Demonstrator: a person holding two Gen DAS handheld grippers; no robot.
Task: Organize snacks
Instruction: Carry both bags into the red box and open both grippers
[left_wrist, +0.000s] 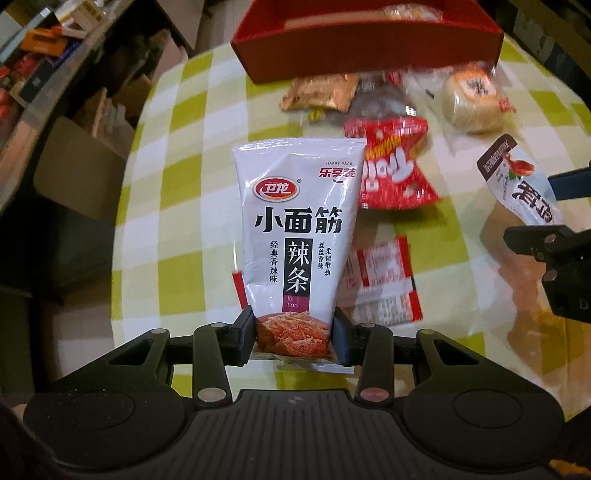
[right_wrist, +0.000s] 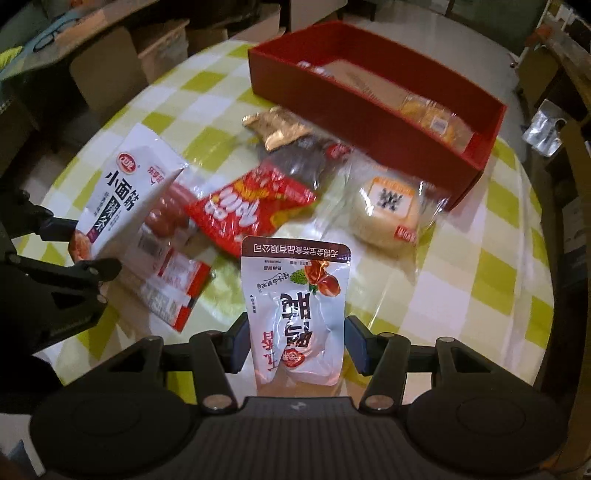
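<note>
Your left tool (left_wrist: 295, 339) was clamped on the latiao spicy-strip packet (left_wrist: 295, 236); your right tool (right_wrist: 295, 339) gripped the duck-leg pouch (right_wrist: 295, 306), both lifted off the surface (right_wrist: 461, 295). Next, probably carry both toward twelve o'clock into the red box (right_wrist: 369, 110).

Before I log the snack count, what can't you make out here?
- Red box interior: left wrist view, cut off by top edge.
- Dark clear pack: both views, motion-blurred, contents unreadable.
- Sausages: right wrist view, partly hidden behind the white latiao bag.
</note>
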